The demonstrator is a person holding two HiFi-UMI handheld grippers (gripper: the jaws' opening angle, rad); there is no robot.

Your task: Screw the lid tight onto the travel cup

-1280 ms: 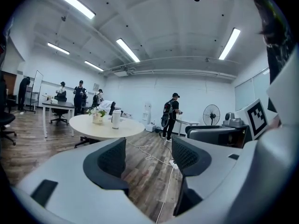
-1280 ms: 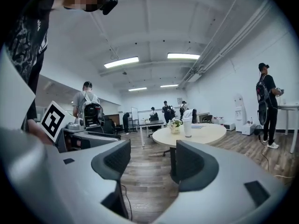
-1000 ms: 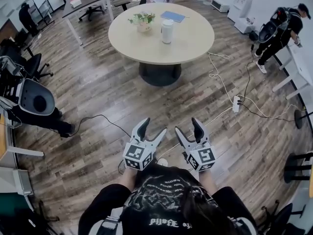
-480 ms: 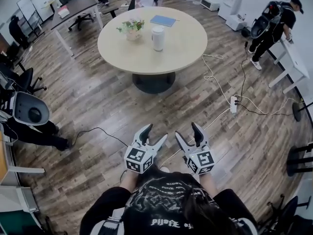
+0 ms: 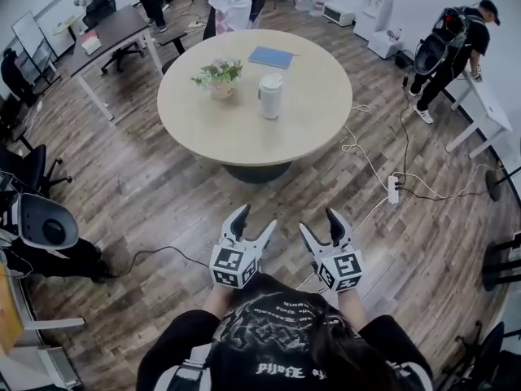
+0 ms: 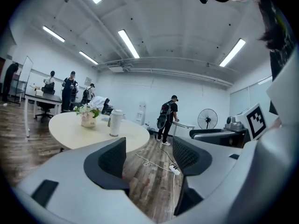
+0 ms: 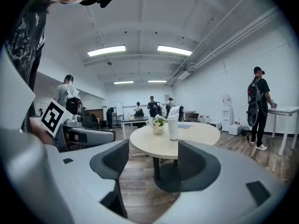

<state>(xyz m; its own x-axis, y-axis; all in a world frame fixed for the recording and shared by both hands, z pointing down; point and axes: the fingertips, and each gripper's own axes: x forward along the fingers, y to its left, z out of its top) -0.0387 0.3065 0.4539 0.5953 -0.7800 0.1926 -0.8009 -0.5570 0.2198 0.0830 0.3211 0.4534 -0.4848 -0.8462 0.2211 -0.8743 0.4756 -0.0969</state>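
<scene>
Fingers (image 6: 112,160) of the left gripper (image 5: 254,220) and right gripper (image 5: 320,222) are held spread apart, with nothing between them, above the wooden floor (image 5: 163,194). Travel cup (image 5: 270,96) is seen upright on the round counter (image 5: 212,133), near a flower pot (image 5: 220,80), well apart from both grippers.

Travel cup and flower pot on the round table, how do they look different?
The travel cup is tall and slim; the flower pot is short and squat. The travel cup's top looks capped; the flower pot is open, holding flowers. Both stand upright on the round table, apart.
</scene>
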